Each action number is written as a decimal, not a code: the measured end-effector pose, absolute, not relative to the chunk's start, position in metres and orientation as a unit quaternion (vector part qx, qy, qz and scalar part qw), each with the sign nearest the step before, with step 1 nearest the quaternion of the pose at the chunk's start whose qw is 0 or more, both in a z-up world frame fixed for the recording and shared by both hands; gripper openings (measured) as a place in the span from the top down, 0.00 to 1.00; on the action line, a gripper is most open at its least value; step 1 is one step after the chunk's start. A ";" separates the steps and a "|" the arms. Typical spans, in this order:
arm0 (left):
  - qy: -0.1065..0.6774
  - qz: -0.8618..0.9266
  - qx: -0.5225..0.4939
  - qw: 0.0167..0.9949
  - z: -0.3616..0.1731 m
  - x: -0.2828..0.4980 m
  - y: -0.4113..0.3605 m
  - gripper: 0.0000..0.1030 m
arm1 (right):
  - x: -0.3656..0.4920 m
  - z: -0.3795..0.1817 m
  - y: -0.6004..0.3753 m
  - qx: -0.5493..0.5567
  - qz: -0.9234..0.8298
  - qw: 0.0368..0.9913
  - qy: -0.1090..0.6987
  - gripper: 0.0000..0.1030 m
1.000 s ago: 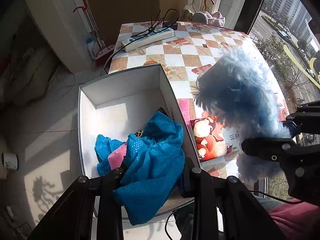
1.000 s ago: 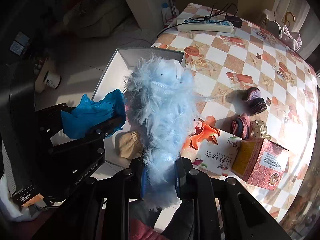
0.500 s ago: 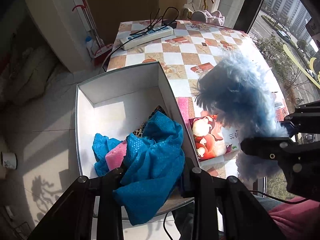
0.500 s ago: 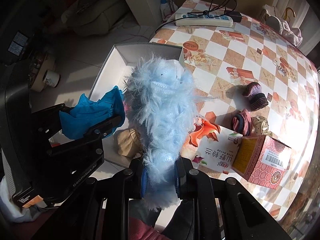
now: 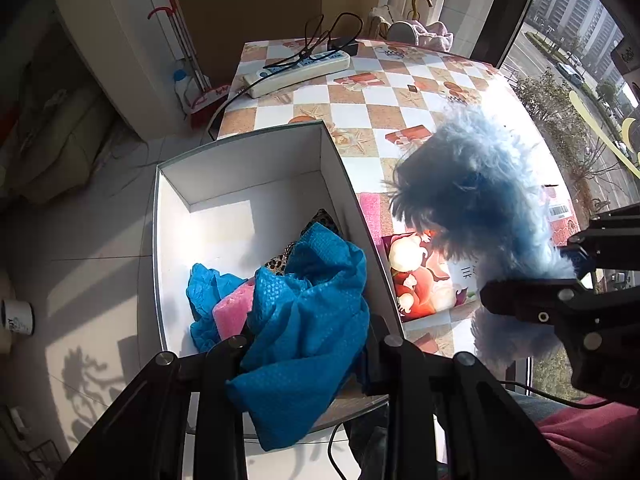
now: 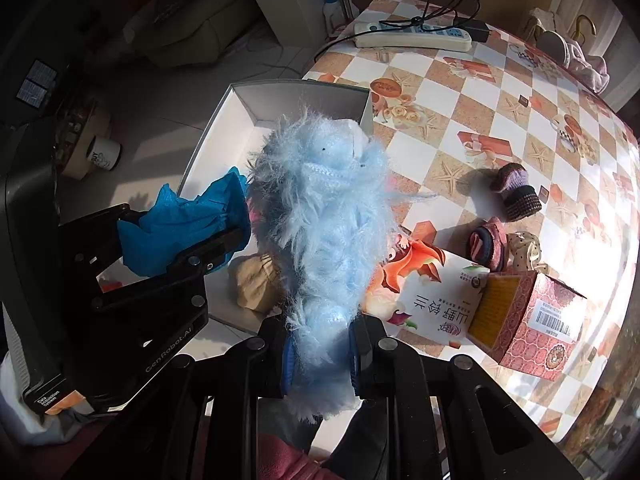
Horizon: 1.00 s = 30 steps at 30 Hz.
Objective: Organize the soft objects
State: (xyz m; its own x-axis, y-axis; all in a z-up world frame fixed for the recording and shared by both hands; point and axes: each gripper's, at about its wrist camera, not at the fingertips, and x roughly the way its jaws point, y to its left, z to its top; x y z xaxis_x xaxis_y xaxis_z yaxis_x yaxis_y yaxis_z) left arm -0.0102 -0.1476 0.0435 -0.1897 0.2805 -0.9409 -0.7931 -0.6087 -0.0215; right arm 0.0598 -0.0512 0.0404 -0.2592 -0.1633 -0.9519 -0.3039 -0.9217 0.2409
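Observation:
My left gripper point(image 5: 308, 352) is shut on a blue mesh cloth point(image 5: 304, 320) and holds it over the near end of a white open box point(image 5: 240, 164). The box holds a pink foam piece point(image 5: 232, 312), more blue cloth and a leopard-print item point(image 5: 280, 260). My right gripper point(image 6: 322, 354) is shut on a fluffy light-blue plush toy point(image 6: 328, 208), held upright to the right of the box; the toy also shows in the left wrist view point(image 5: 472, 200). The left gripper with its cloth shows in the right wrist view point(image 6: 188, 224).
On the checkered table point(image 6: 500, 92) lie knitted booties point(image 6: 516, 192), a pink slipper point(image 6: 488, 244), a dotted fabric piece point(image 6: 524, 248), a pink carton point(image 6: 528, 316), a flat printed box point(image 6: 432, 300) and a power strip point(image 6: 412, 36). A tan pouch point(image 6: 256, 284) sits in the box.
Both grippers have drawn back and up a little; the box and table look slightly farther. Both keep their hold.

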 end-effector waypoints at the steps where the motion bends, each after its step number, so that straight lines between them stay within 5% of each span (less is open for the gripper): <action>1: 0.246 0.731 -0.520 0.366 0.043 -0.011 -0.148 0.68 | 0.060 0.040 -0.051 -0.607 0.770 0.045 0.192 0.78; 30: 0.206 0.762 -0.545 0.283 0.032 -0.051 -0.183 0.68 | 0.011 0.031 -0.066 -0.623 0.765 0.006 0.161 0.78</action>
